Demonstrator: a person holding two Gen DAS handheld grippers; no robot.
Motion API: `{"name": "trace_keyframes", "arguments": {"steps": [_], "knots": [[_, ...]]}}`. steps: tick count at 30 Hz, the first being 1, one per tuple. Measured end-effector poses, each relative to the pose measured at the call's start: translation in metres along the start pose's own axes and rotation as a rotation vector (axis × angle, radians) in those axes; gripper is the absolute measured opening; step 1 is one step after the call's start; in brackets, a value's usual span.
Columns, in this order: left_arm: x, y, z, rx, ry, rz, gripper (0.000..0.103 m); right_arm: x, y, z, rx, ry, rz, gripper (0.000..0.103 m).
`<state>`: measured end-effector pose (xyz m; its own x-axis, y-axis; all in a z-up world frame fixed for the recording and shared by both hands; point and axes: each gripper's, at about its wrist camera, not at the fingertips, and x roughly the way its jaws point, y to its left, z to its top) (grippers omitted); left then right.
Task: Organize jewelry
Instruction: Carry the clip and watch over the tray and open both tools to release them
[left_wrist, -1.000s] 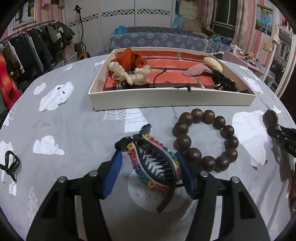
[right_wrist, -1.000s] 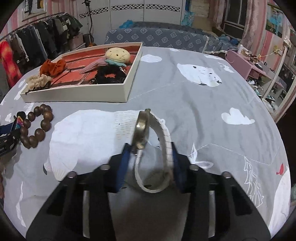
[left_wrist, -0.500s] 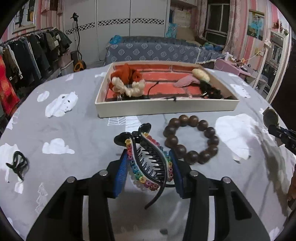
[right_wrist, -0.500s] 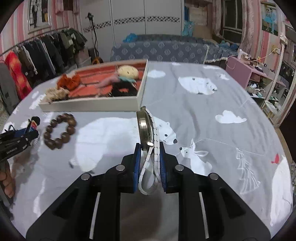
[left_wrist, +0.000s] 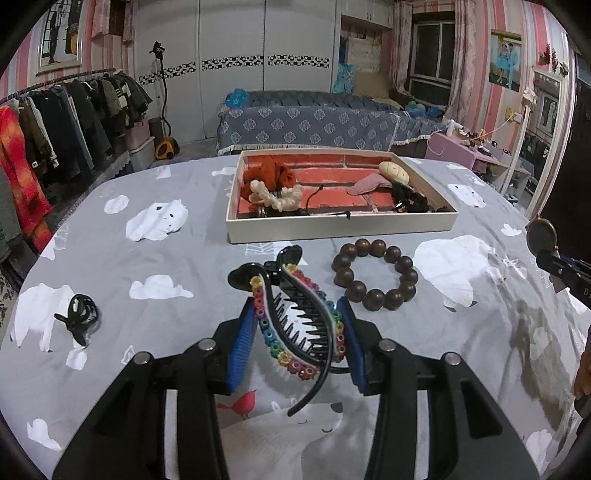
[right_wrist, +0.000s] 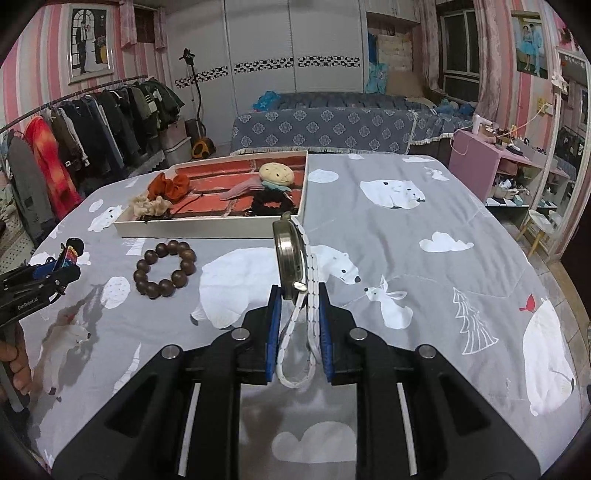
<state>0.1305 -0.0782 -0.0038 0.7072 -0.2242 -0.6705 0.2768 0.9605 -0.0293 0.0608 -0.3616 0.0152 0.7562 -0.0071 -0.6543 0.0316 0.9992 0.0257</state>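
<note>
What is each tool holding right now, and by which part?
Left tool: the beaded hair claw, by its sides. Right tool: the watch, by its white strap.

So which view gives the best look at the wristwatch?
The right wrist view. There the wristwatch fills the centre, pinched by its white strap between the right gripper pads, brass case edge-on. The left wrist view shows only its round case at the far right edge, strap hidden behind the gripper.

Left gripper (left_wrist: 297, 332): blue pads clamped on hair clip (left_wrist: 295, 314), angled downward. Right gripper (right_wrist: 297, 325): jaws nearly together, pinching watch (right_wrist: 295, 273) by its band, tilted downward. Bare hand (right_wrist: 16, 365) grips left handle.
</note>
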Motion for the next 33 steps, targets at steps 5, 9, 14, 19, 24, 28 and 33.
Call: {"name": "trace_keyframes", "arguments": {"steps": [5,9,14,19,24,28,33], "knots": [[-0.007,0.0,-0.001,0.002,-0.012,0.004,0.044,-0.006,0.004,0.0,-0.008,-0.011,0.002,0.019],[-0.009,-0.002,0.002,0.015,-0.026,0.012,0.044,-0.009,0.006,0.001,-0.005,-0.014,0.007,0.019],[-0.011,-0.001,0.014,0.021,-0.049,0.016,0.044,-0.012,0.007,0.007,-0.012,-0.026,0.005,0.019],[-0.015,0.0,0.037,0.032,-0.09,0.02,0.044,-0.012,0.013,0.021,-0.027,-0.048,0.008,0.019],[-0.014,0.008,0.075,0.032,-0.148,0.036,0.044,-0.011,0.023,0.047,-0.052,-0.082,0.022,0.019],[-0.006,0.009,0.105,0.03,-0.178,0.036,0.044,-0.004,0.033,0.079,-0.067,-0.117,0.042,0.019],[0.022,-0.003,0.13,0.038,-0.228,0.011,0.044,0.023,0.047,0.112,-0.074,-0.142,0.071,0.019]]}}
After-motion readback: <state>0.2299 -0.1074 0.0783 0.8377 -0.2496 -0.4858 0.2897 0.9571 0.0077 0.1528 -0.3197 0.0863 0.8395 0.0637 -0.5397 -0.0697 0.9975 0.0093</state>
